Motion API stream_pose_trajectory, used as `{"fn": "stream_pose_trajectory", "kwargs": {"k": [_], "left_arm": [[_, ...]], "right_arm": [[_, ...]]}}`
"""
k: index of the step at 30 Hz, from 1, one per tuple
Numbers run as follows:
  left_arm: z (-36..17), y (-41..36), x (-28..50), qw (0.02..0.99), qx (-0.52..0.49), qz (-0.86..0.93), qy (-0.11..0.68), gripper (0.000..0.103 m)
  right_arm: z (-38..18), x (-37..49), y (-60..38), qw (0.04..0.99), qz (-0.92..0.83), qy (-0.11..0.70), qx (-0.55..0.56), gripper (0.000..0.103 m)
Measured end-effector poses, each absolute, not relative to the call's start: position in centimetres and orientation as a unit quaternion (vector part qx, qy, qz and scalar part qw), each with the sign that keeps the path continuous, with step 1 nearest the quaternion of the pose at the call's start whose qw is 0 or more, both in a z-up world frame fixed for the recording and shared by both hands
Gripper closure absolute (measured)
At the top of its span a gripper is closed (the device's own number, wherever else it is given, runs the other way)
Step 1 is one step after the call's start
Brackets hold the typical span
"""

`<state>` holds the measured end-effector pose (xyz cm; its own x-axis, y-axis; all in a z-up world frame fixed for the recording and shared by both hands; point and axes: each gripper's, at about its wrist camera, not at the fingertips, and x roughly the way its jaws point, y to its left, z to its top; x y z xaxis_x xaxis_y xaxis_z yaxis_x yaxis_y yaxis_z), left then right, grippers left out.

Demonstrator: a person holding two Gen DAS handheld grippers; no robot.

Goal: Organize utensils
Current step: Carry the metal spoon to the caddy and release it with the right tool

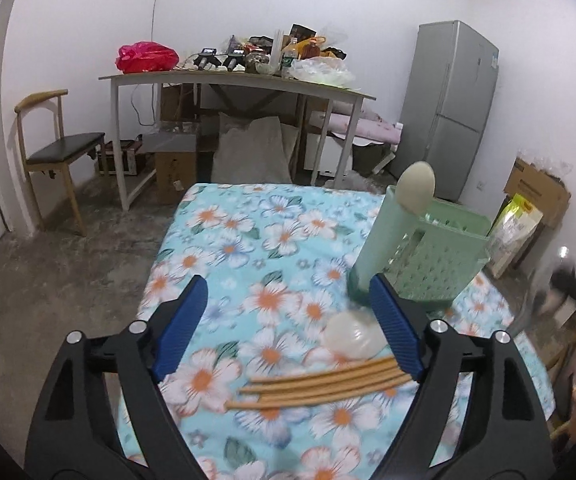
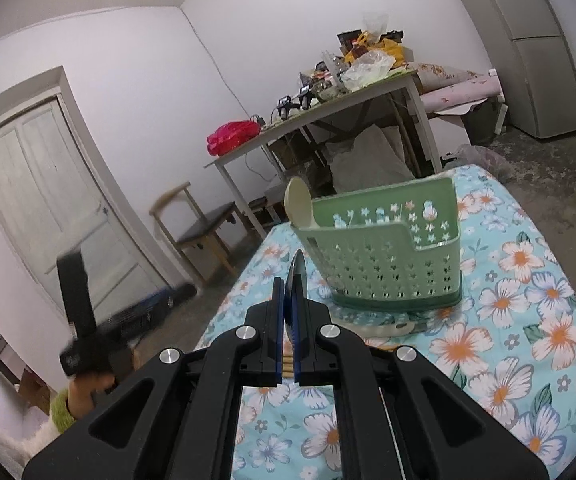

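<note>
While the right gripper (image 2: 288, 300) pinched a dark utensil blade (image 2: 298, 270) just short of the green utensil basket (image 2: 388, 264), the left gripper (image 1: 288, 320) hung with fingers spread over the chopsticks (image 1: 324, 386) and pale spoon (image 1: 352, 338) on the floral cloth (image 1: 247, 248). One spoon (image 1: 416, 188) already stood in the basket. Next, I judged, came closing on the chopsticks.

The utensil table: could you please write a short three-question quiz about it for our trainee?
1. True or false: the left gripper is closed on the chopsticks.
2. What stands in the green basket? A) a pale spoon B) a fork C) a whisk
3. Which gripper holds the dark thin utensil?
Key: 1 false, its jaws stand open above them; 2 A; 3 the right gripper.
</note>
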<state>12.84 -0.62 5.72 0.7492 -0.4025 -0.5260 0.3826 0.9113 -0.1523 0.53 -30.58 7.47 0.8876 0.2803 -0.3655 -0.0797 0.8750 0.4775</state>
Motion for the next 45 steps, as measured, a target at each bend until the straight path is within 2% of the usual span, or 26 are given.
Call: {"fn": "stream_pose_trajectory", "kwargs": {"k": [9, 19, 27, 37, 45], "left_arm": [[4.4, 0.0, 11.3, 0.925, -0.047, -0.217, 0.307, 0.016], [3.6, 0.2, 10.8, 0.930, -0.005, -0.211, 0.300, 0.014], [2.8, 0.5, 11.4, 0.928, -0.006, -0.209, 0.309, 0.014], [1.3, 0.0, 12.4, 0.918, -0.015, -0.212, 0.336, 0.014], [0.8, -0.3, 12.5, 0.914, -0.017, -0.213, 0.345, 0.014]], "right_arm": [[12.2, 1.4, -34.7, 0.952, 0.111, 0.171, 0.229, 0.100], [17.4, 5.0, -37.5, 0.964, 0.118, 0.121, 0.204, 0.100], [15.4, 8.9, -37.5, 0.969, 0.105, 0.138, 0.175, 0.100], [9.4, 12.5, -37.7, 0.968, 0.054, 0.217, 0.109, 0.099], [9.6, 11.8, -38.5, 0.968, 0.033, 0.221, 0.113, 0.093]]}}
